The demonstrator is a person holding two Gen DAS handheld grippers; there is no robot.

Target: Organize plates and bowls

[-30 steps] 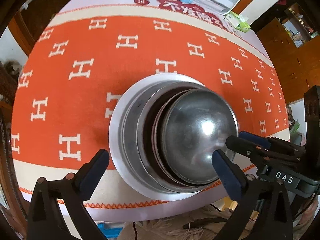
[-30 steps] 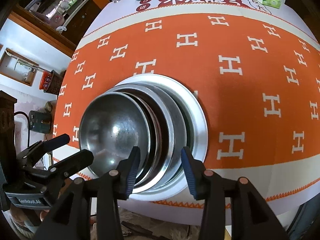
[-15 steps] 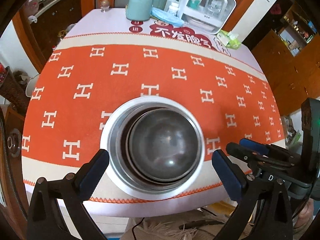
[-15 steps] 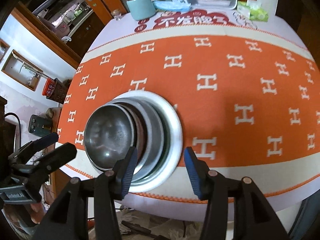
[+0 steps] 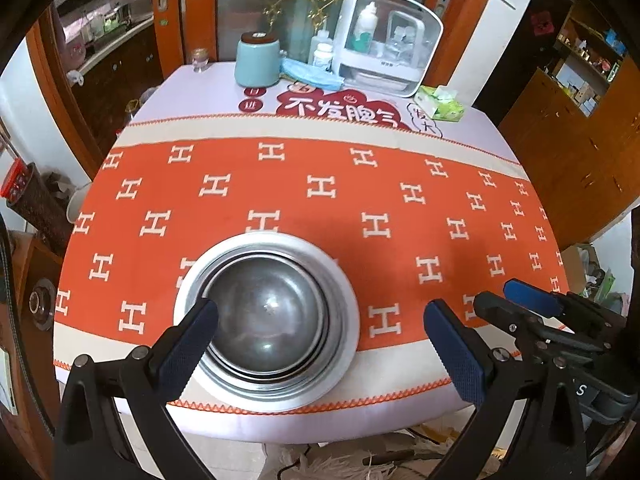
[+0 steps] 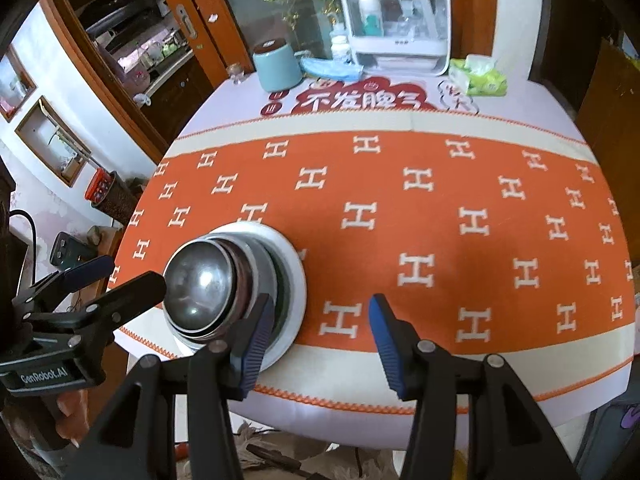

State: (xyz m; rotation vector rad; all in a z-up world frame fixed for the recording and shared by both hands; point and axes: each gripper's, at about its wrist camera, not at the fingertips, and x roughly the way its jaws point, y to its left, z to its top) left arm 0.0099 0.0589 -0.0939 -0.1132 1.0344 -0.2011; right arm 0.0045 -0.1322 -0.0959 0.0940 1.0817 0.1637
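Note:
A stack of steel bowls (image 5: pixel 266 318) sits nested on a wide silver plate (image 5: pixel 344 344) on the orange cloth near the table's front edge. The stack also shows in the right wrist view (image 6: pixel 200 284), on its plate (image 6: pixel 294 280). My left gripper (image 5: pixel 320 336) is open and empty, held back from and above the stack. My right gripper (image 6: pixel 318 334) is open and empty, to the right of the stack. Each gripper shows in the other's view: the right one (image 5: pixel 520 304) and the left one (image 6: pixel 100 280).
At the table's far edge stand a teal jar (image 5: pixel 257 62), a white plastic storage box (image 5: pixel 386 42), a blue cloth (image 5: pixel 310 76) and a green tissue pack (image 5: pixel 440 104). Wooden cabinets stand on both sides. The orange cloth (image 5: pixel 400 208) covers the table.
Both grippers have pulled back and up from the stack, so the whole table shows. The bowls sit settled in the plate, and neither gripper holds anything.

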